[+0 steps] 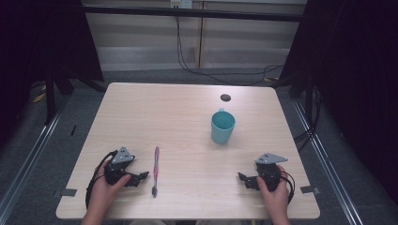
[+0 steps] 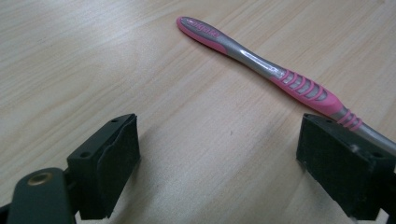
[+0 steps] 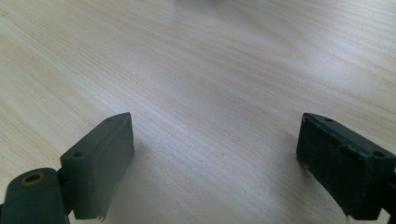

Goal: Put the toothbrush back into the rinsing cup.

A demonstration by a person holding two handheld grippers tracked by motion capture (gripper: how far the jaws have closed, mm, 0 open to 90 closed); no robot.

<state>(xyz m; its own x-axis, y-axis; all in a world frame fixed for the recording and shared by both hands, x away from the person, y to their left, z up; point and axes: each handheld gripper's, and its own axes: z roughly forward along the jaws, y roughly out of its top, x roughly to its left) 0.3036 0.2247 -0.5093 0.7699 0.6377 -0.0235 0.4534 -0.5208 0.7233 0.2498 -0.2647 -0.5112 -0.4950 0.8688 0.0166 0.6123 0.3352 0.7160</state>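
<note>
A pink and grey toothbrush [image 1: 156,170] lies on the wooden table [image 1: 187,117], handle away from me and bristle end toward the front edge. My left gripper [image 1: 139,178] rests open just left of it, tips close to the brush. In the left gripper view the toothbrush [image 2: 280,74] runs diagonally and passes behind the right jaw; nothing lies between the jaws. A teal mug [image 1: 222,126] stands upright right of centre. My right gripper [image 1: 244,179] sits open at the front right, over bare wood.
A small dark round hole [image 1: 225,97] lies in the table behind the mug. Tape marks [image 1: 68,192] sit at the front corners. Black cables [image 1: 211,70] trail over the floor beyond the far edge.
</note>
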